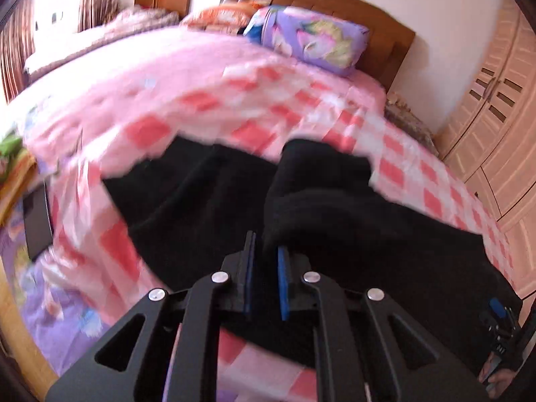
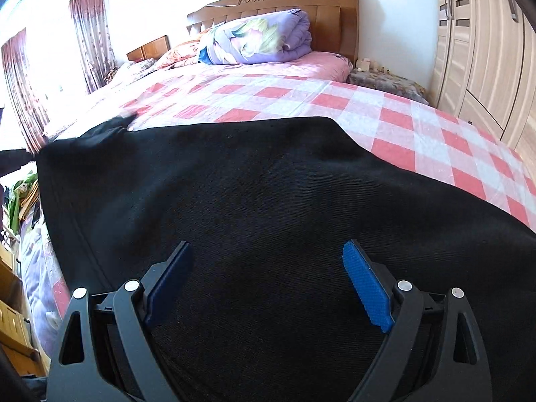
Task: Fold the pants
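Black pants point(image 2: 234, 184) lie spread across a bed covered by a pink and red checked sheet point(image 2: 418, 134). In the left wrist view, which is blurred, my left gripper point(image 1: 266, 251) is shut on a fold of the pants point(image 1: 318, 184), and the cloth rises in a bunched ridge from between the blue pads. My right gripper point(image 2: 268, 251) stands open just above the flat cloth, its blue pads point(image 2: 365, 288) wide apart with nothing pinched between them. The near part of the pants is hidden under the gripper bodies.
A folded purple quilt point(image 2: 261, 40) rests against the wooden headboard point(image 2: 328, 10). A light wooden wardrobe point(image 2: 485, 60) stands to the right of the bed, and curtains point(image 2: 90, 33) hang at the left. Clutter and a purple cover point(image 1: 60, 294) sit beside the bed's left edge.
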`<state>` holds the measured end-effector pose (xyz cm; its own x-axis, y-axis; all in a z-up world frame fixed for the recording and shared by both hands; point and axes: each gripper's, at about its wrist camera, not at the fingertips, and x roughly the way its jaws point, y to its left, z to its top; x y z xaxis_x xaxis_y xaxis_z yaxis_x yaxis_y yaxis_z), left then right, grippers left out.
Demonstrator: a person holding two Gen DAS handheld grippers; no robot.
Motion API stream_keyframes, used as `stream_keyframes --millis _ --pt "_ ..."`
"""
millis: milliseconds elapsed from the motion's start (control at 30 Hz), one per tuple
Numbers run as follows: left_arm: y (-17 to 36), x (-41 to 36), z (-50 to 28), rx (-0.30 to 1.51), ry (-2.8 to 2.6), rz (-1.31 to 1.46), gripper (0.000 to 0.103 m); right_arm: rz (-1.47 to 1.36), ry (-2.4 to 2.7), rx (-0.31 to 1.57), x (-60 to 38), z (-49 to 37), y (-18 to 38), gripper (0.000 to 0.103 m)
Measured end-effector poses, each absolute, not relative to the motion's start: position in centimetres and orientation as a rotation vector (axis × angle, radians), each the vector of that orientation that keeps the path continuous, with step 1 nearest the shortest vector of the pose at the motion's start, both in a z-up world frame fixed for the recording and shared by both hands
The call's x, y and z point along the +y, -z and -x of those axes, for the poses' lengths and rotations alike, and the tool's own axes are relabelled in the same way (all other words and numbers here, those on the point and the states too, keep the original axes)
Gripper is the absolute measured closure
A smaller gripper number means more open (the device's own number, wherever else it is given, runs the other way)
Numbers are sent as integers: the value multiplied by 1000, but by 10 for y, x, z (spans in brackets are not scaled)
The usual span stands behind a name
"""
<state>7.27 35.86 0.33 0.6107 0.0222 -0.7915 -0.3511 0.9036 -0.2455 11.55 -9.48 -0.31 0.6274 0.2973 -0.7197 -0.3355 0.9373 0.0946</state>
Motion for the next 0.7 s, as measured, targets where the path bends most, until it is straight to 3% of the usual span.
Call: stream_keyframes --millis 67,133,200,233,267,333,467,567,700 --pt "43 374 -61 941 -252 472 82 58 -374 823 -93 -115 3 16" --pt "49 372 -45 840 -211 481 79 70 -379 832 -92 -116 3 16" --pt "41 367 -44 810 -207 461 56 87 -382 809 -91 -113 0 15" --pt "37 365 -45 795 -214 461 32 96 -405 791 -89 -102 -3 15" --pt "31 361 -45 771 -227 450 27 105 -439 780 -86 -96 -5 15" --pt "24 351 -47 749 -220 386 26 130 -555 749 -75 -75 -10 16" --pt "25 324 -64 773 -238 208 26 232 -746 742 -33 -42 -8 37" --pt "33 321 -65 794 -249 217 27 271 -823 756 -7 -37 -3 45" --pt "39 333 -63 801 -260 254 28 321 -860 772 16 -39 1 48"
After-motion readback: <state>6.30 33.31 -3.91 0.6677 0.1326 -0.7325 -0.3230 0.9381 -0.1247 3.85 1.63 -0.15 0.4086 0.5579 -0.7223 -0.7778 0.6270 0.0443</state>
